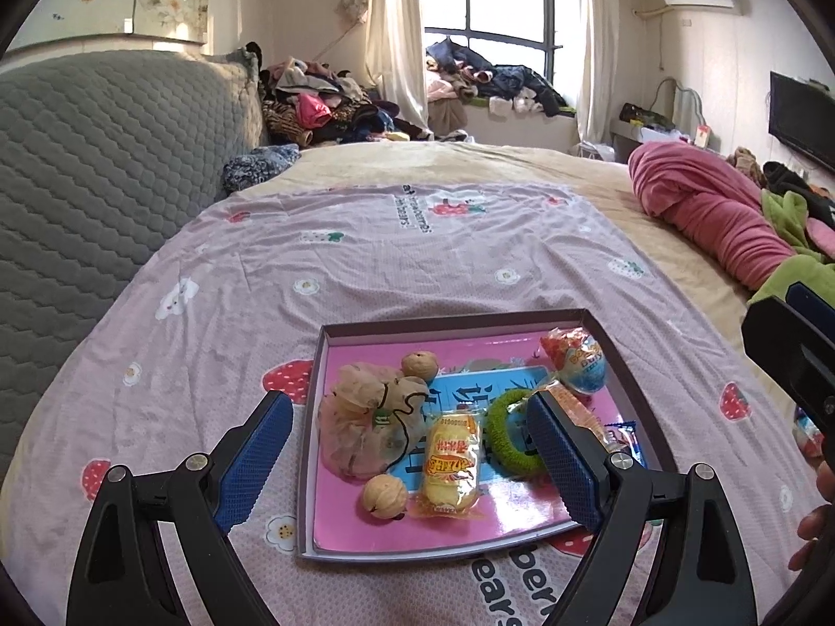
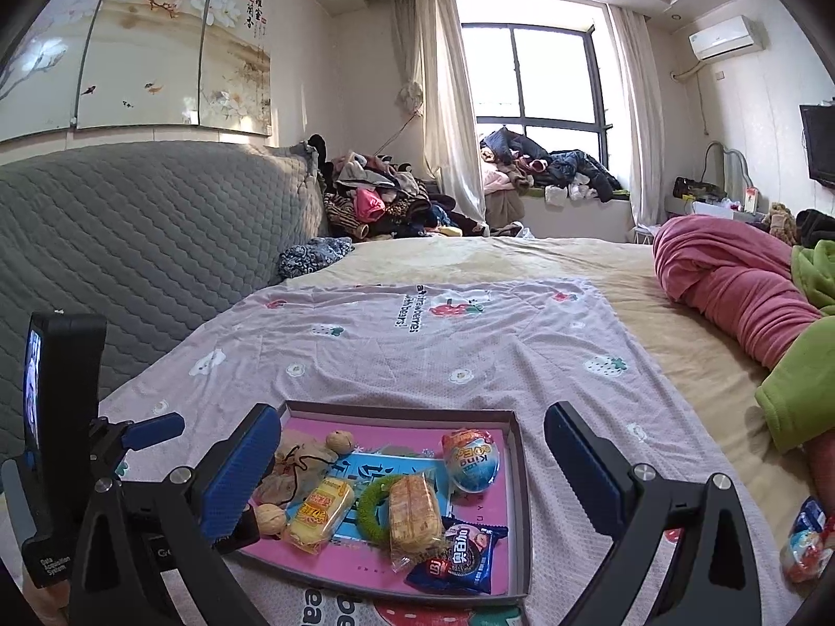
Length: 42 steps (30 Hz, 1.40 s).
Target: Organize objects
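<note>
Two open tools above a tray of snacks
Left tool (image 1: 409, 448) and right tool (image 2: 412, 461) hang empty, jaws wide, over the tray (image 2: 522, 474) below them on the bed.

Pink-lilac bedsheet (image 2: 469, 344): upside-down print, roughly "strawberries" over "with bears"; near lower edge, large partial letters "bear". Egg-shaped snack pack (image 2: 472, 459) in tray (image 2: 522, 469): word "King". Black device (image 2: 62, 417) at left of right wrist view: white label "Data Acquisition System". Wall painting (image 2: 156, 36): Chinese characters, too small to read. Other wrappers: print illegible.
</note>
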Tool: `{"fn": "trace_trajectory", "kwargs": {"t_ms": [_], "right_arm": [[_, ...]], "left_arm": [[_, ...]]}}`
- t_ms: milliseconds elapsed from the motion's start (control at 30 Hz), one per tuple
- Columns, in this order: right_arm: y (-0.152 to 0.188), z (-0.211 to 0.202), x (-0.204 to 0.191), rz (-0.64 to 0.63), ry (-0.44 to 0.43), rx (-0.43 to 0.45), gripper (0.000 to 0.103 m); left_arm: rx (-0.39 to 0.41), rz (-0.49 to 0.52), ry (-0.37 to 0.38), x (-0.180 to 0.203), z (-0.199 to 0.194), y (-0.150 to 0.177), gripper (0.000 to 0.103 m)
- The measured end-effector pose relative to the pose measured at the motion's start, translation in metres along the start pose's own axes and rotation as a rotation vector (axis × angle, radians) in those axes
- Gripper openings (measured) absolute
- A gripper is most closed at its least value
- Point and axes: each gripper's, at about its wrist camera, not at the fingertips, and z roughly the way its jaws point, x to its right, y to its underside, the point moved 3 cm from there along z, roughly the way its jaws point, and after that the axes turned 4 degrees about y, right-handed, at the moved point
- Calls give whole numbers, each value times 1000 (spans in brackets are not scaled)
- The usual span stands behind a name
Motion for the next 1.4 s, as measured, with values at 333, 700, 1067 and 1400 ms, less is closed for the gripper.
{"fn": "trace_trajectory", "kwargs": {"t_ms": [333,700,1067,1400], "right_arm": [[-3,-27,-2,-6,9,-11,102],[-14,-69,-11,-17,8,-3,102],[-1,-115,-16,-32,29,-7,102],[17,-142,-21,-55,38,-39,102]], "left_arm": [[35,-45,-4,-12,-43,-6,92],[35,-49,-49,-22,-103,4,92],[50,-63,-66,-26,-167,28,92],[60,-27,-132,-21,-201,55,92]]}}
